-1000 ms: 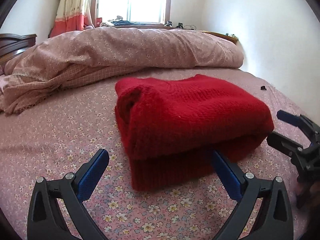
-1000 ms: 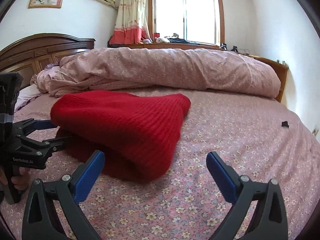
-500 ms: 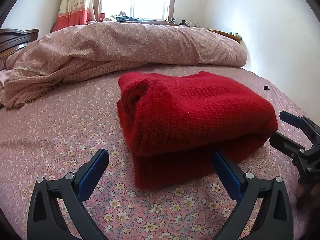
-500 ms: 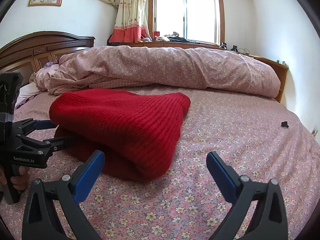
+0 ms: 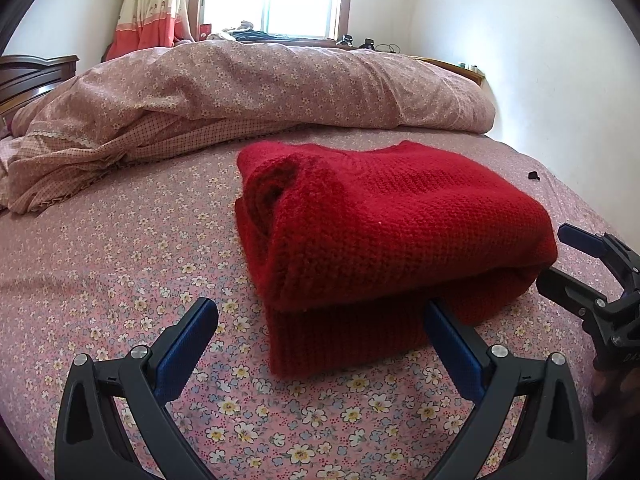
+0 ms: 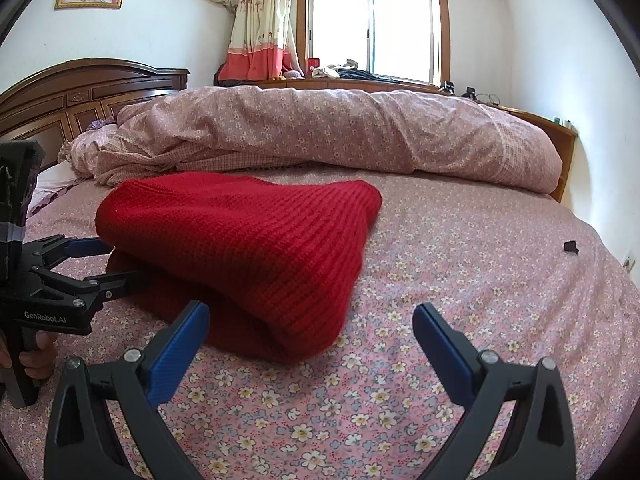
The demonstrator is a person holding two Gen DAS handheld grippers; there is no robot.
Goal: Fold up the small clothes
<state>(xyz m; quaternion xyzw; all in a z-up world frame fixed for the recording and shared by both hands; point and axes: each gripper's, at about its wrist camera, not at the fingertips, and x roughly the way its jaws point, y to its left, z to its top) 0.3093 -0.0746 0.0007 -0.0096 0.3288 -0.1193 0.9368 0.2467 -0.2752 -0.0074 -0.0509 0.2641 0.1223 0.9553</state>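
Jaws wide on left gripper (image 5: 320,320), right gripper (image 6: 311,320); both low beside folded red sweater (image 5: 384,224).

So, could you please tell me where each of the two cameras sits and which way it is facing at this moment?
Left wrist: sits on the left gripper, low over the bed, facing the folded red sweater and rolled duvet; its own open fingers show, with the right gripper at right.
Right wrist: sits on the right gripper, facing sweater, headboard and window; its open fingers show, with the left gripper and a hand at left.
Shared: sweater, duvet, bed, window, each other's gripper.
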